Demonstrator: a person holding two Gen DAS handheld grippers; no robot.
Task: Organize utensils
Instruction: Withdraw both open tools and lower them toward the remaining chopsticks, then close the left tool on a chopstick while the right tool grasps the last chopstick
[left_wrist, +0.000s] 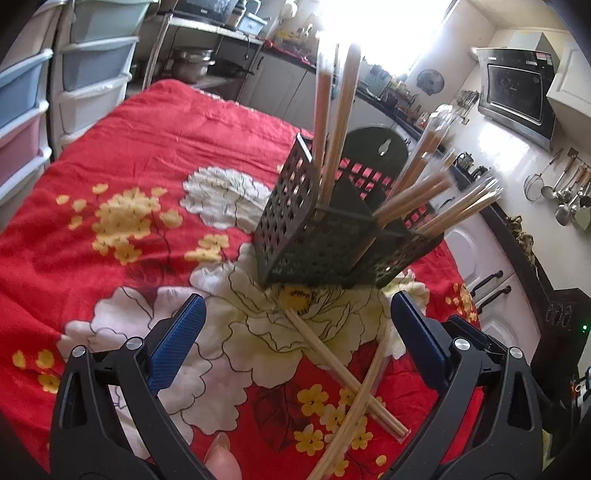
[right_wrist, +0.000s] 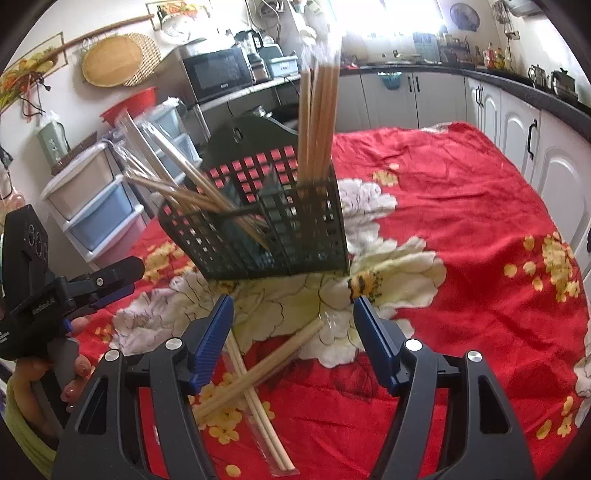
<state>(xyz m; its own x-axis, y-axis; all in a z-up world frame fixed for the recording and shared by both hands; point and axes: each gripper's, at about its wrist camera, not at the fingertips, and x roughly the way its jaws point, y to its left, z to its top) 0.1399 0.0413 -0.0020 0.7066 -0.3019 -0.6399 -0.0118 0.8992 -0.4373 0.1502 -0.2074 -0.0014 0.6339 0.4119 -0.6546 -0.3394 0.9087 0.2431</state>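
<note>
A dark perforated utensil holder (left_wrist: 325, 236) (right_wrist: 266, 229) stands on the red floral cloth. Several wrapped wooden chopsticks (left_wrist: 332, 122) (right_wrist: 319, 118) stand upright in one compartment, and others lean out of another (left_wrist: 428, 195) (right_wrist: 173, 173). Two wrapped chopstick pairs (left_wrist: 343, 369) (right_wrist: 258, 373) lie crossed on the cloth in front of the holder. My left gripper (left_wrist: 295, 317) is open and empty above them; it also shows in the right wrist view (right_wrist: 114, 280). My right gripper (right_wrist: 293, 317) is open and empty, its jaws either side of the crossed pairs.
The red cloth (left_wrist: 147, 147) (right_wrist: 461, 221) covers the table. Plastic drawer units (left_wrist: 88, 66) (right_wrist: 96, 206) stand beside it. White kitchen cabinets (right_wrist: 517, 140) and a counter with a microwave (left_wrist: 517, 96) run along the far side.
</note>
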